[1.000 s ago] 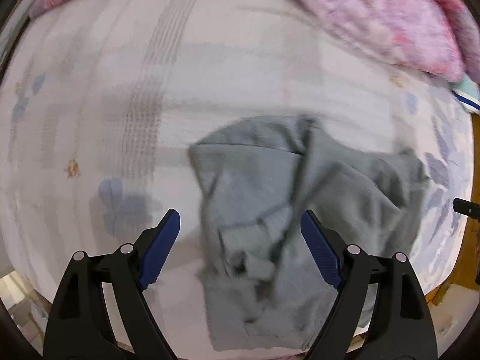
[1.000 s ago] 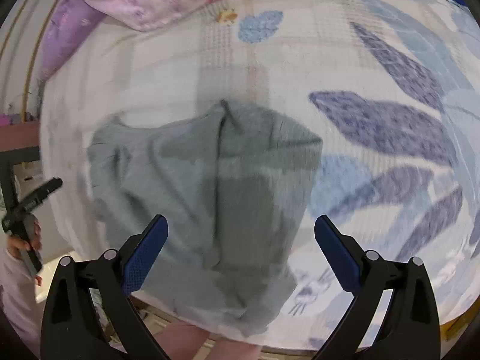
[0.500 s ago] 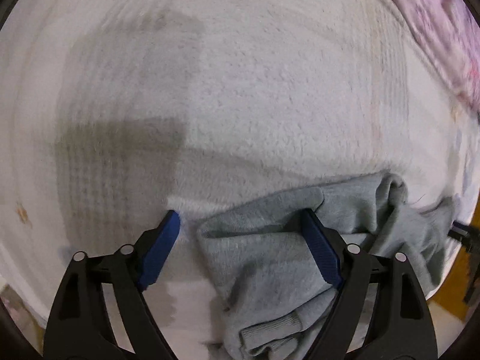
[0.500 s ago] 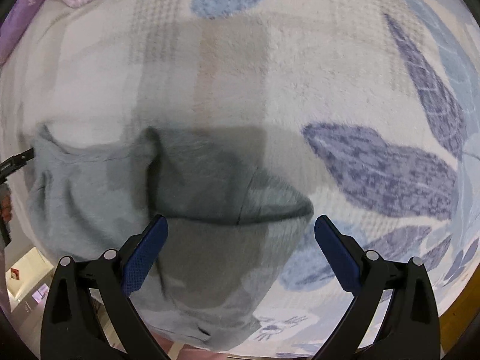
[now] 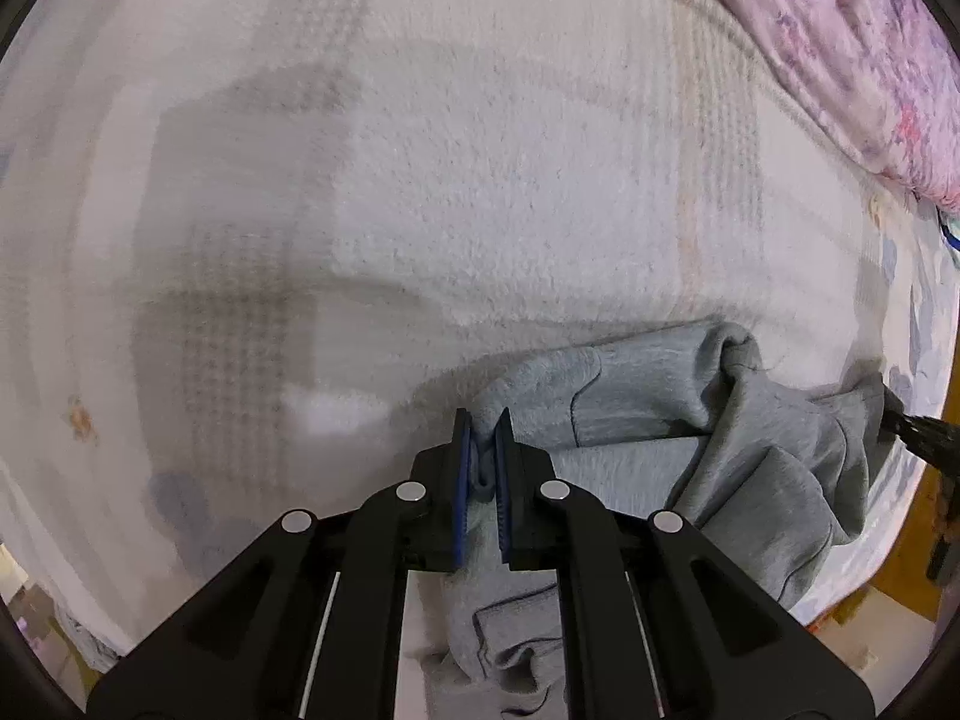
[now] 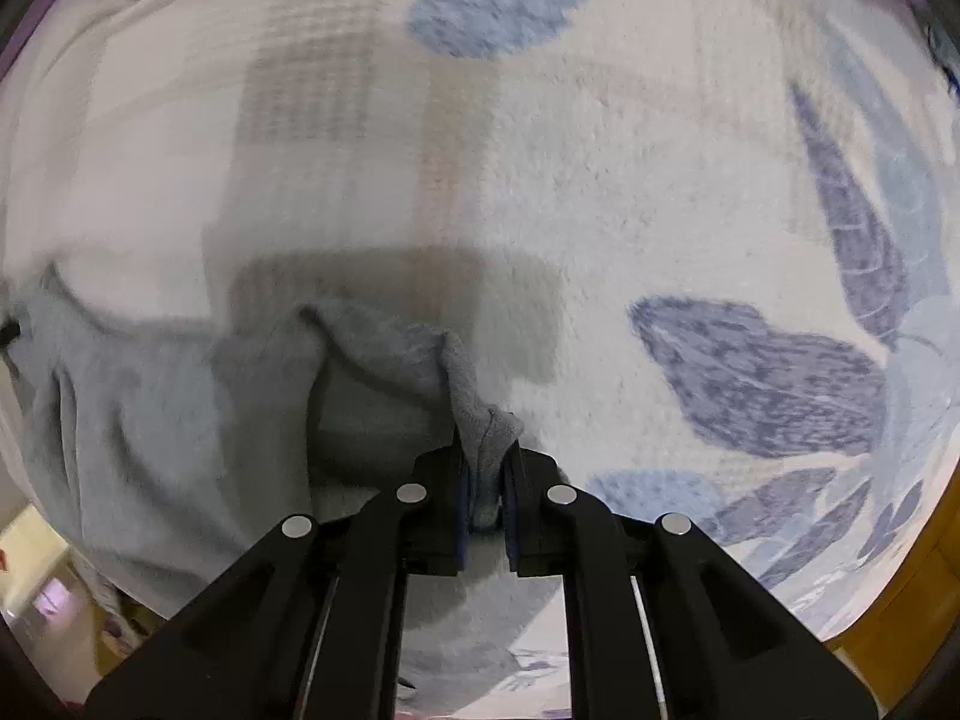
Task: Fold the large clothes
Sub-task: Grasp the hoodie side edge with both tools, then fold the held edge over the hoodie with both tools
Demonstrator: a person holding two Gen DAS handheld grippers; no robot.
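Observation:
A grey sweatshirt (image 5: 690,420) lies crumpled on the white patterned bed cover (image 5: 480,180), near the bed's front edge. My left gripper (image 5: 483,438) is shut on a fold at the garment's left corner. In the right wrist view the same grey sweatshirt (image 6: 150,432) spreads to the left, and my right gripper (image 6: 486,450) is shut on a bunched corner of it. The other gripper's black tip (image 5: 918,432) shows at the far right of the left wrist view, at the garment's far edge.
A pink floral quilt (image 5: 870,60) is heaped at the back right of the bed. The bed cover carries blue leaf prints (image 6: 762,378) to the right. A wooden bed frame edge (image 6: 900,612) and floor show at the lower right.
Both grippers have come down onto the sweatshirt and closed from wide open, each now pinching a corner of the fabric.

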